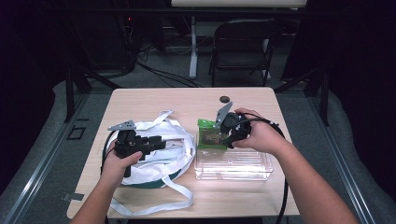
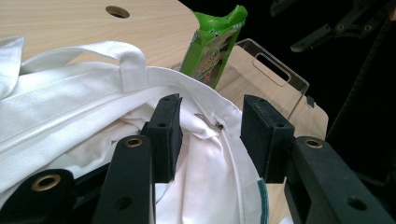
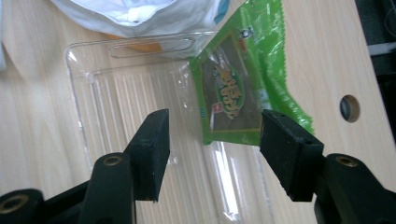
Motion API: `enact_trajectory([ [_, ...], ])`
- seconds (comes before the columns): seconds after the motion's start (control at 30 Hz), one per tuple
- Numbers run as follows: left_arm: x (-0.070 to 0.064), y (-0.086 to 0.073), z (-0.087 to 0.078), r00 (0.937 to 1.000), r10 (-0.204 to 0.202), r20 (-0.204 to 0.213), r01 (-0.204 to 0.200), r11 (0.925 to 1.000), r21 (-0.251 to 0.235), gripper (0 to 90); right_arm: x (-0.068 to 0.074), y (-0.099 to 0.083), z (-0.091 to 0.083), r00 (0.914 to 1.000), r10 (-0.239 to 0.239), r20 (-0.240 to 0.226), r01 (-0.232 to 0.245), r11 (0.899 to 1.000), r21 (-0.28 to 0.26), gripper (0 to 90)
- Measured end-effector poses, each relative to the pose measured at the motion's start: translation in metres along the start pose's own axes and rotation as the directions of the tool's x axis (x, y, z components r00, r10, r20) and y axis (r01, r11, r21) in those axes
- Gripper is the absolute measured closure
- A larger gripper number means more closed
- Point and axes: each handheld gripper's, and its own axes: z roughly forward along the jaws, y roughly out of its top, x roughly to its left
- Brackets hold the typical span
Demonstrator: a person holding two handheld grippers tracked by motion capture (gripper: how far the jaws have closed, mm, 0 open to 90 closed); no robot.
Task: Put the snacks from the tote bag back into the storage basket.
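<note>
High view: left claw [image 1: 156, 141] sits over a white bag [image 1: 175, 154] lying on the left half of the bench [image 1: 149, 100], held by the person's left hand [image 1: 122, 163]. The bag's straps spread across the bench, one loop trailing toward the near edge. Left gripper view: the jaws stand apart, with nothing between them but bag cloth below; a zip pull [image 2: 215, 125] lies at the bag's opening between the two pads [image 2: 167, 135]. A green hem shows at the bag's lower edge.

Right of the bag, a green packet [image 1: 208, 134] rests at the left end of a clear tray [image 1: 243, 165]; whether it leans on the tray's wall or lies flat cannot be told from above. In the left gripper view the packet stands tilted just beyond the bag's rim.

Right claw [image 1: 223, 135] hovers above the packet, held by the right hand [image 1: 259, 135]. Right gripper view: the jaws stand apart, clamping nothing, with the packet [image 3: 238, 93] beyond them, nearer the right jaw, lying partly over the tray [image 3: 121, 107]. A round hole [image 1: 225, 99] marks the bench's far edge.
</note>
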Motion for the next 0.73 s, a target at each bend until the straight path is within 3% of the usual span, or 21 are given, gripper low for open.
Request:
enact_trajectory([
  [0.27, 0.001, 0.000, -0.002, 0.9999, -0.009, -0.006, 0.009, 0.9999, -0.007, 57.7, 0.011, -0.016, 0.004, 0.9969, 0.076, -0.019, -0.077, 0.995, -0.060, 44.5],
  [0.37, 0.002, 0.000, -0.003, 0.9999, -0.005, -0.010, 0.005, 1.0000, -0.006, 57.8, 0.017, -0.027, 0.007, 0.9894, 0.143, -0.023, -0.145, 0.984, -0.099, 45.2],
  [0.5, 0.003, -0.001, -0.002, 0.9998, -0.011, -0.015, 0.011, 0.9999, -0.008, 57.7, 0.022, -0.039, 0.014, 0.9797, 0.196, -0.042, -0.200, 0.971, -0.128, 46.2],
  [0.73, 0.005, -0.001, -0.003, 0.9997, -0.018, -0.018, 0.018, 0.9998, -0.010, 57.7, 0.020, -0.051, 0.020, 0.9755, 0.218, -0.029, -0.220, 0.967, -0.127, 45.5],
])
